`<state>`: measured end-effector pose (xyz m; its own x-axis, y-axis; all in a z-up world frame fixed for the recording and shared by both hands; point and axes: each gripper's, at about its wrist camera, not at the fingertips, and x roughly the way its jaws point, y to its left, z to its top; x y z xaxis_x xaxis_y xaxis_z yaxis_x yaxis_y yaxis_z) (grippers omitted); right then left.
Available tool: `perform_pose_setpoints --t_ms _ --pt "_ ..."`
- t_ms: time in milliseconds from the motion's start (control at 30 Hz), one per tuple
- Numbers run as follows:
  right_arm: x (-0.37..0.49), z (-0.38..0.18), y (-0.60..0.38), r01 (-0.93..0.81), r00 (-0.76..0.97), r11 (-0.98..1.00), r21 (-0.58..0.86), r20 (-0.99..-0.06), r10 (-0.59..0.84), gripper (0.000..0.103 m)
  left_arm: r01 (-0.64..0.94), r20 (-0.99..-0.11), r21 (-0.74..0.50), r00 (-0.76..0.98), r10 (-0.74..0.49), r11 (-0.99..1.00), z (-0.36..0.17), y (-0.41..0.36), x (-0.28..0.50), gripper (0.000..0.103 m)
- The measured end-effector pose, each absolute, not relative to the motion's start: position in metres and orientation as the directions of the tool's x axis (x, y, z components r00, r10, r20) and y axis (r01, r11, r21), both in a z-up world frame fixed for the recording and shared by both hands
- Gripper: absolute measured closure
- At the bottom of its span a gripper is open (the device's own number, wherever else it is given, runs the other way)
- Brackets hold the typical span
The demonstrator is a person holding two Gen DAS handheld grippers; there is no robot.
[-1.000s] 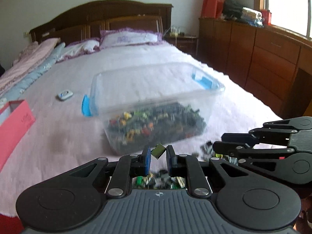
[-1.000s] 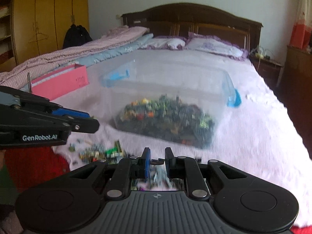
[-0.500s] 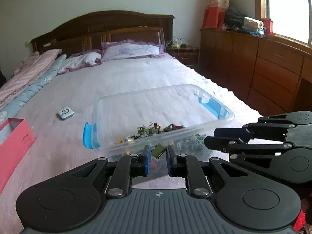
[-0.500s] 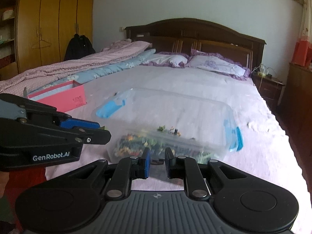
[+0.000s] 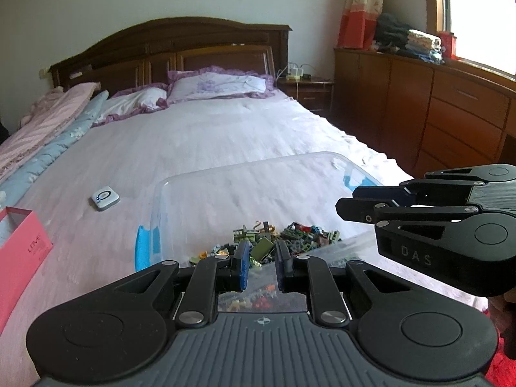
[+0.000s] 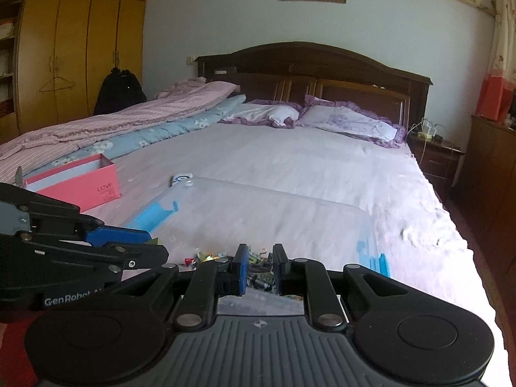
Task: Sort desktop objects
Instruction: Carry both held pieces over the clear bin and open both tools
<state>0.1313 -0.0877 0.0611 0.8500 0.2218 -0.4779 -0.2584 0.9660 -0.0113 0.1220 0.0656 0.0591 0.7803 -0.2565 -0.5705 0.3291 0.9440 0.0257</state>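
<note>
- Left gripper (image 5: 262,259): jaws nearly closed, pinching a small olive-green flat building piece (image 5: 265,247) held tilted.
- Right gripper (image 6: 260,266): jaws nearly closed on a small dark piece (image 6: 260,267); kind unclear.
- Both grippers side by side above near end of clear plastic storage box with blue latches (image 5: 200,193).
- Box sits on white-sheeted bed (image 5: 206,135); heap of small multicoloured building pieces (image 5: 290,235) inside, at near end.
- Pink cardboard box (image 6: 80,183) and small white round-cornered device (image 5: 104,197) lie on bed, apart from box.

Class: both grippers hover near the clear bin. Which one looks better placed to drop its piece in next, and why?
Probably the left gripper: its olive piece shows plainly between the fingers, over the bin and its pile. What the right gripper holds is hard to tell.
</note>
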Motion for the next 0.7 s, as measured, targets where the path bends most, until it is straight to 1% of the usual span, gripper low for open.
perform_pose_setpoints --t_ms 367,433,567,633,700 --pt "0.179 0.05 -0.08 -0.245 0.841 0.969 -0.011 -0.499 0.207 0.086 0.303 -0.616 0.018 0.754 -0.228 0.953 0.042 0.071 0.166 0.085" --pt "0.186 0.044 -0.08 -0.235 0.833 0.972 -0.004 -0.517 0.199 0.085 0.305 -0.625 0.024 0.748 -0.223 0.952 0.039 0.07 0.171 0.085" --pt "0.191 0.035 -0.081 -0.214 0.828 0.977 -0.008 -0.532 0.177 0.081 0.301 -0.636 0.029 0.741 -0.215 0.953 0.036 0.07 0.175 0.077" --pt "0.189 0.033 -0.082 -0.205 0.832 0.979 -0.003 -0.528 0.172 0.076 0.297 -0.634 0.03 0.743 -0.212 0.954 0.036 0.071 0.173 0.076" --pt "0.183 0.033 -0.083 -0.195 0.837 0.981 0.002 -0.521 0.167 0.073 0.294 -0.626 0.027 0.75 -0.212 0.956 0.039 0.073 0.168 0.071"
